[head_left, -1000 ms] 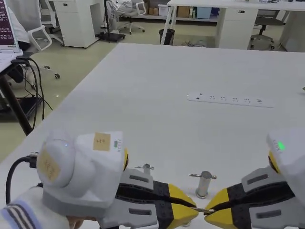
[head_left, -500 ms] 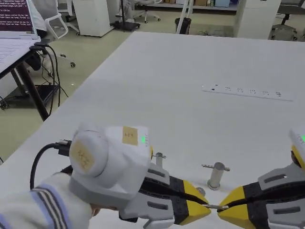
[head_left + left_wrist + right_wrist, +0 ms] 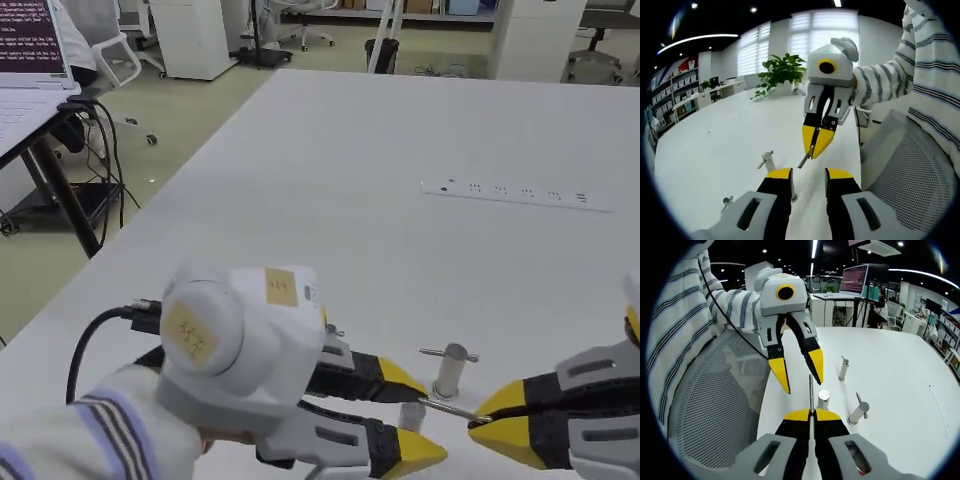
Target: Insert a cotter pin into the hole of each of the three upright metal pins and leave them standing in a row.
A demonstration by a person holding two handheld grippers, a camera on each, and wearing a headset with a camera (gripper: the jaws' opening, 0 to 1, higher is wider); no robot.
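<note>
Right gripper's (image 3: 811, 413) pinched cotter pin (image 3: 810, 390) could topple the bare pin (image 3: 823, 399) at 12 o'clock, since the wide left gripper (image 3: 801, 382) seemingly isn't bracing it.

The left claw (image 3: 432, 416) and right claw (image 3: 483, 418) share black jaws tipped in yellow, grey slotted plates and a rounded white housing. The left one bears a tan square sticker (image 3: 281, 287), a round tan patch (image 3: 192, 335) and a black cable (image 3: 108, 320) at its rear. The sleeve (image 3: 90, 440) is white with dark stripes.
</note>
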